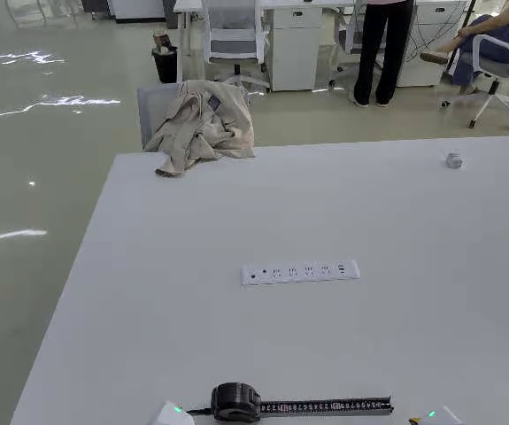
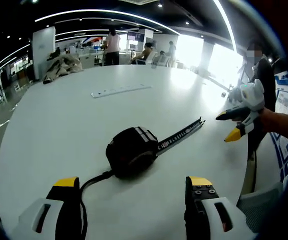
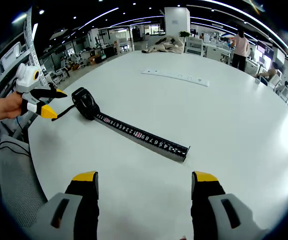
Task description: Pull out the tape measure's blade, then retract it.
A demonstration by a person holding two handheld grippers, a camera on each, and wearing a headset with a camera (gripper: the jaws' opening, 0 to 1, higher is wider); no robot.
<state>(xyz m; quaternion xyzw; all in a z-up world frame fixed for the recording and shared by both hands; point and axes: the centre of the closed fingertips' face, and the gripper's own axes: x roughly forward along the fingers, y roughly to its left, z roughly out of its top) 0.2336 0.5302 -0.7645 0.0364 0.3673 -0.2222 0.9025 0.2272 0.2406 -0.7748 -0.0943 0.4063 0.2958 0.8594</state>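
A black tape measure point(image 1: 235, 401) lies at the near edge of the white table point(image 1: 192, 292). Its black blade point(image 1: 325, 406), with white numbers, is drawn out flat to the right. In the left gripper view the case point(image 2: 131, 150) rests just ahead of my left gripper point(image 2: 132, 183), which is open with nothing between its yellow-tipped jaws. A black cord runs from the case toward the left jaw. My right gripper point(image 3: 144, 177) is open and empty, a short way before the blade's end hook point(image 3: 183, 150). The case point(image 3: 86, 104) sits at the blade's far end.
A white power strip point(image 1: 300, 272) lies mid-table. A beige jacket point(image 1: 203, 128) is draped over a chair at the far left edge. A small grey object point(image 1: 453, 160) sits at the far right. Beyond the table are office chairs, cabinets and people.
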